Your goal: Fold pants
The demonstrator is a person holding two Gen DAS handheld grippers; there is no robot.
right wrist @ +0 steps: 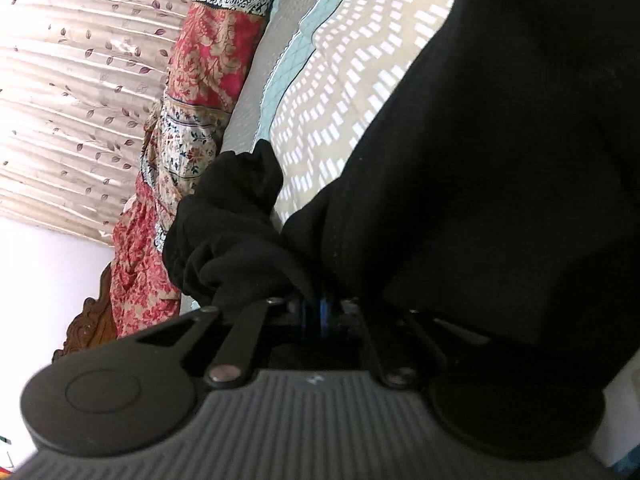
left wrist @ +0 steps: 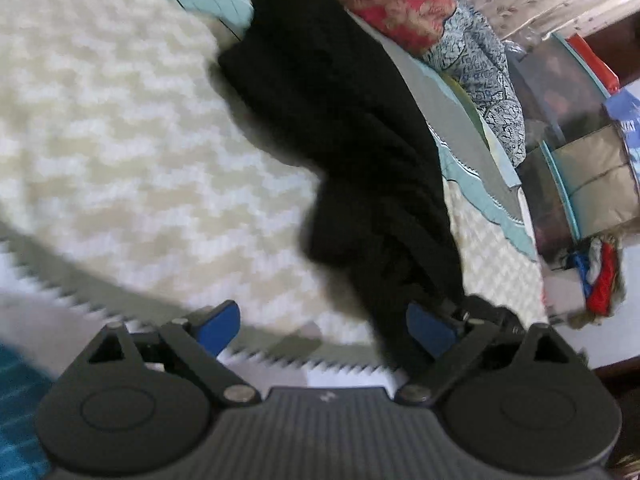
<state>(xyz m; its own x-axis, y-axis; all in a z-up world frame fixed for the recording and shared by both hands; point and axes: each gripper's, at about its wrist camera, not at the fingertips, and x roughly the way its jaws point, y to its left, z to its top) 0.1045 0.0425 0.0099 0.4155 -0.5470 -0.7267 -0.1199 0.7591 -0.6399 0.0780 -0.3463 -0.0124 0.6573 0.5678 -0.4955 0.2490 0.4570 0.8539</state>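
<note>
The black pants [left wrist: 352, 128] lie in a long bunched strip across the cream zigzag bedspread [left wrist: 120, 152], running from the far top down to my left gripper [left wrist: 325, 331]. That gripper is open wide. Its blue pads [left wrist: 219, 326] stand far apart, and the cloth's near end hangs against the inner side of the right finger. In the right wrist view the pants [right wrist: 500, 168] fill the right half of the picture. My right gripper [right wrist: 316, 316] is shut on a bunched fold of them, with a clump of black cloth [right wrist: 228, 224] bulging just past the fingertips.
A red floral cloth [left wrist: 400, 4] and a blue-patterned cloth [left wrist: 476, 56] lie piled along the bed's far side. A leaf-print curtain [right wrist: 72, 92] hangs behind them. Storage bins [left wrist: 576, 92] and clothes [left wrist: 600, 276] stand beyond the bed's right edge, which has a teal border [left wrist: 468, 176].
</note>
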